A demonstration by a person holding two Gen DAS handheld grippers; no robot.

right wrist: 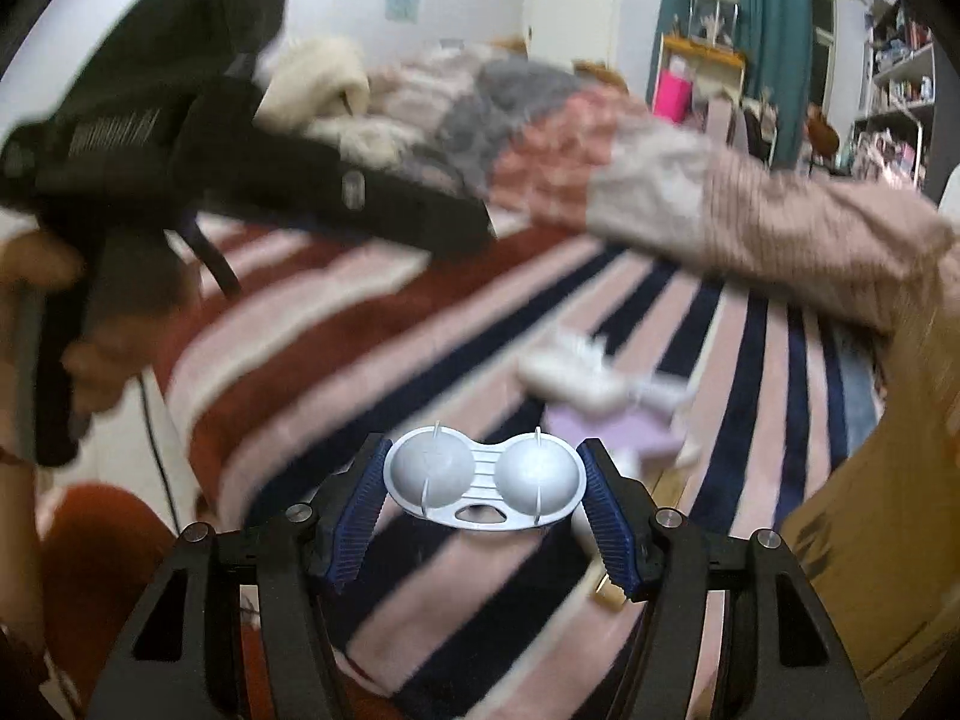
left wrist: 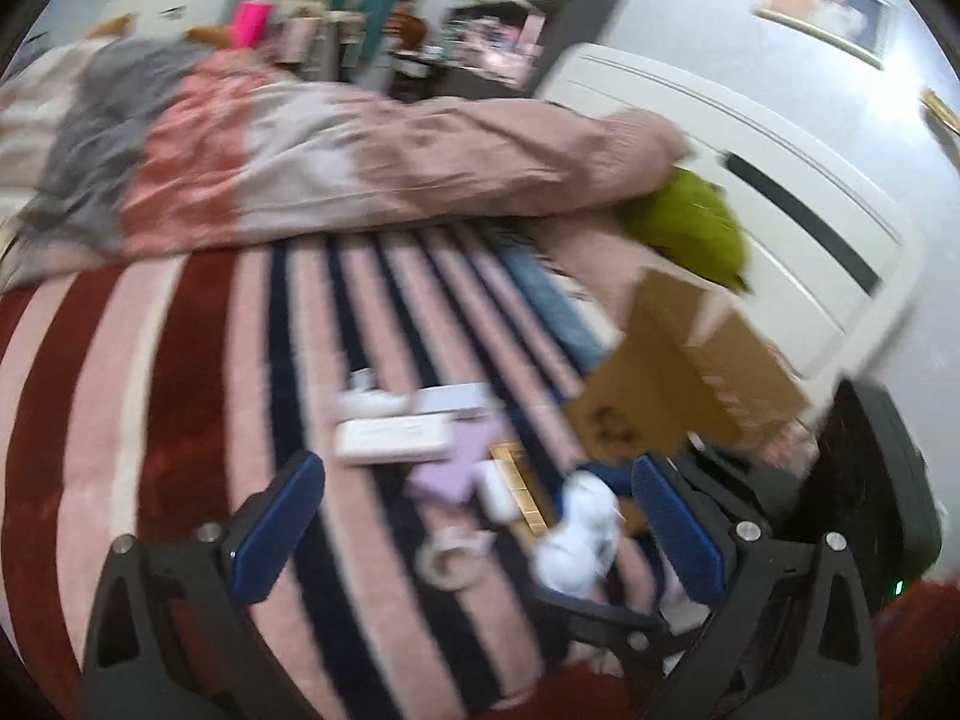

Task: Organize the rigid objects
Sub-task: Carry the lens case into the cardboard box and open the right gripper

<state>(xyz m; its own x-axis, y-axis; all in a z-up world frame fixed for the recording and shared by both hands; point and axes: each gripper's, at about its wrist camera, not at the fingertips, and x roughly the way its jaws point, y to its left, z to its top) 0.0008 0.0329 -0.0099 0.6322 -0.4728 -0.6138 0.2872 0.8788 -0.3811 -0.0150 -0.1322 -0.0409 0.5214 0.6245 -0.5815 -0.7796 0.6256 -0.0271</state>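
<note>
The right gripper (right wrist: 485, 483) holds a white plastic mold (right wrist: 485, 485) with two round domes, its blue pads (right wrist: 606, 510) pressed against the two ends so the piece sits crosswise between the fingers, lifted above the striped blanket (right wrist: 372, 324). The left gripper (left wrist: 474, 525) hangs over the same blanket with its jaws spread wide and nothing between them. Below and ahead of it, on the pink and dark stripes, lies a blurred cluster of small things: a flat white box (left wrist: 393, 439), a pale purple piece (left wrist: 456, 462) just beside it, a roll of tape (left wrist: 450, 558) nearer the camera, and a crumpled white item (left wrist: 579, 534) close to the right finger. A cardboard box (left wrist: 690, 372) stands open at the right edge of the cluster, with a green cloth (left wrist: 690, 228) behind it. A pink and grey quilt (left wrist: 336, 156) is bunched across the far side of the bed. In the right wrist view the left gripper appears as a dark blurred body (right wrist: 240, 180) at upper left, gripped by a hand (right wrist: 102, 354).
</note>
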